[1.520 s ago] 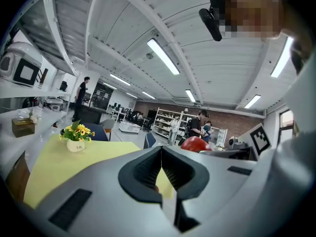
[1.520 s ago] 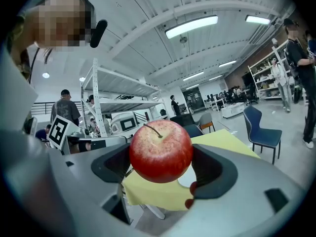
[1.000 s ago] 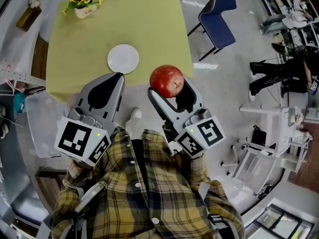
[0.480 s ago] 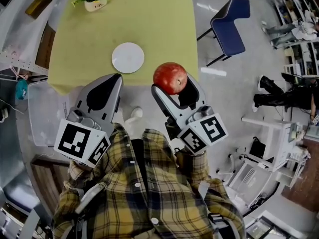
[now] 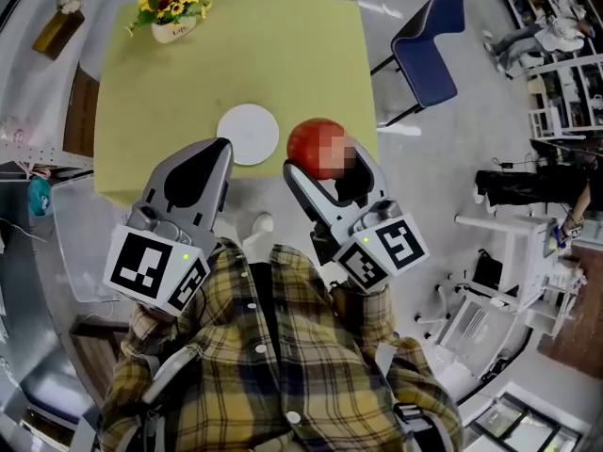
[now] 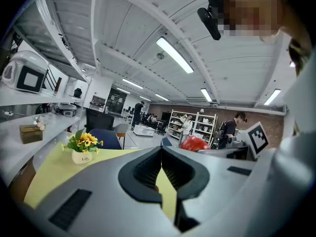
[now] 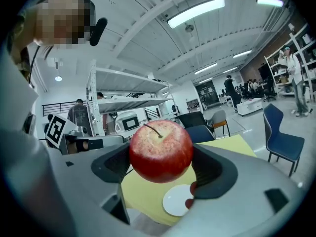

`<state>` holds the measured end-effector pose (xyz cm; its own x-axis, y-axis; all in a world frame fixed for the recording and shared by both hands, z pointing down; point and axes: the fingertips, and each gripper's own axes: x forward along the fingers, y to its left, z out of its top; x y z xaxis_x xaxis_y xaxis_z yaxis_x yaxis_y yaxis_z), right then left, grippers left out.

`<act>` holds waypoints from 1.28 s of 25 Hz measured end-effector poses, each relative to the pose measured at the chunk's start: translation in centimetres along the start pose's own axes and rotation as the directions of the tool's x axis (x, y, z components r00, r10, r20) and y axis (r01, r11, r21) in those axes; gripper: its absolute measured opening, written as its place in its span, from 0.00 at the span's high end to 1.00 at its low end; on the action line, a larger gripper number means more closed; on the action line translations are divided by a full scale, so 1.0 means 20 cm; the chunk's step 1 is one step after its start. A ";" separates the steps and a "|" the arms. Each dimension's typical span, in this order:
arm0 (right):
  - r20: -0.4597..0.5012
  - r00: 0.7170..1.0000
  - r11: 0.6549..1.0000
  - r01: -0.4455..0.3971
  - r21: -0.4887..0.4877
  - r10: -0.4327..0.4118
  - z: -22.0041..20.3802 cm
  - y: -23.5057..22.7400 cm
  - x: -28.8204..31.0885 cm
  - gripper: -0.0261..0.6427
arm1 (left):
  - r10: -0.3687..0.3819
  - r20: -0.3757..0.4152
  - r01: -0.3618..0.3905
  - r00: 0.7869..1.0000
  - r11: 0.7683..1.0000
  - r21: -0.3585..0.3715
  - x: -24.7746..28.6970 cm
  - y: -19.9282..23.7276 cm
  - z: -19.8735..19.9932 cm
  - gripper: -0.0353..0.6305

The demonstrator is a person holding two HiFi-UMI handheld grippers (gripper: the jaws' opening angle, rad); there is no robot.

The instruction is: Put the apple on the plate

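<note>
Right gripper (image 5: 328,169): jaws are clamped on the apple (image 5: 309,144), one pad on each side. In the right gripper view, the apple (image 7: 160,151) sits upright between the pads with its stem up, and it is red with a paler speckled crown.

The apple is held in the air, off the tabletop (image 5: 283,55). In the head view it appears just beside the right edge of the white plate (image 5: 248,134), over the near right part of the yellow surface. In the right gripper view, the plate (image 7: 177,200) lies below the apple. The plate is empty and sits near the tabletop's near edge.

Left gripper (image 5: 222,149): jaws are together with nothing between them, confirmed in the left gripper view (image 6: 162,169). Its tip lies just left of the plate at the near edge.

A pot of sunflowers (image 5: 172,19) stands at the far left corner. A blue chair (image 5: 429,40) stands on the floor to the right of the tabletop.
</note>
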<state>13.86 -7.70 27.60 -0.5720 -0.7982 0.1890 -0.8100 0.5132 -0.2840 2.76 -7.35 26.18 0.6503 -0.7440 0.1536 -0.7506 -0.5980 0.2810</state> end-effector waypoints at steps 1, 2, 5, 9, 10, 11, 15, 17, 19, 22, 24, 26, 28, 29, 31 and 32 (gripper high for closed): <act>0.002 1.000 1.000 0.010 -0.001 -0.010 0.01 0.00 0.04 0.41 | -0.010 0.001 0.010 1.000 1.000 0.001 0.02 0.04 0.02 0.93; 0.004 1.000 1.000 0.019 -0.002 -0.019 0.02 0.01 0.08 0.41 | -0.019 0.003 0.019 1.000 1.000 0.002 0.03 0.09 0.04 0.93; 0.007 0.999 0.999 0.038 -0.008 -0.038 0.06 0.02 0.22 0.41 | -0.040 0.009 0.040 0.999 0.999 0.003 0.07 0.23 0.11 0.93; 0.008 0.998 0.998 0.063 -0.016 -0.063 0.09 0.04 0.41 0.41 | -0.076 0.013 0.076 0.997 0.997 0.006 0.13 0.40 0.18 0.93; 0.008 0.998 0.998 0.066 -0.017 -0.066 0.10 0.04 0.45 0.41 | -0.084 0.013 0.084 0.996 0.996 0.007 0.14 0.43 0.19 0.93; 0.009 0.998 0.997 0.069 -0.019 -0.069 0.11 0.05 0.49 0.41 | -0.093 0.014 0.092 0.996 0.996 0.010 0.15 0.47 0.21 0.93; 0.021 0.996 0.996 0.085 -0.024 -0.085 0.15 0.05 0.65 0.41 | -0.117 0.021 0.116 0.993 0.993 0.024 0.20 0.61 0.27 0.93; 0.019 0.996 0.996 0.090 -0.021 -0.089 0.15 0.06 0.72 0.41 | -0.116 0.016 0.116 0.993 0.993 0.023 0.21 0.68 0.30 0.93; 0.011 0.995 0.995 0.096 -0.016 -0.096 0.15 0.05 0.76 0.41 | -0.114 0.004 0.114 0.994 0.993 0.017 0.23 0.73 0.30 0.93; -0.011 0.995 0.995 0.103 -0.002 -0.103 0.13 0.03 0.80 0.41 | -0.107 -0.014 0.107 0.994 0.994 0.002 0.25 0.78 0.29 0.93; -0.026 0.994 0.995 0.102 0.008 -0.102 0.12 0.01 0.81 0.41 | -0.102 -0.022 0.102 0.995 0.995 -0.005 0.27 0.79 0.29 0.93; -0.033 0.995 0.995 0.100 0.008 -0.099 0.12 -0.01 0.81 0.41 | -0.099 -0.022 0.099 0.995 0.995 -0.007 0.29 0.79 0.30 0.93; -0.036 0.995 0.996 0.093 -0.003 -0.093 0.14 -0.03 0.82 0.41 | -0.094 -0.023 0.094 0.995 0.996 -0.013 0.31 0.79 0.30 0.93; -0.038 0.995 0.996 0.089 -0.009 -0.089 0.14 -0.04 0.82 0.41 | -0.092 -0.025 0.092 0.995 0.996 -0.016 0.32 0.78 0.29 0.93; -0.046 0.995 0.996 0.083 -0.017 -0.083 0.15 -0.05 0.83 0.41 | -0.091 -0.027 0.090 0.995 0.996 -0.020 0.35 0.77 0.29 0.93; -0.050 0.995 0.997 0.080 -0.020 -0.081 0.16 -0.06 0.83 0.41 | -0.091 -0.025 0.091 0.996 0.996 -0.021 0.36 0.76 0.30 0.93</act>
<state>5.75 -22.55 28.09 -0.5101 -0.8204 0.2584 -0.8557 0.4536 -0.2492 -4.58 -23.59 25.92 0.7187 -0.6788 0.1505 -0.6859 -0.6567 0.3136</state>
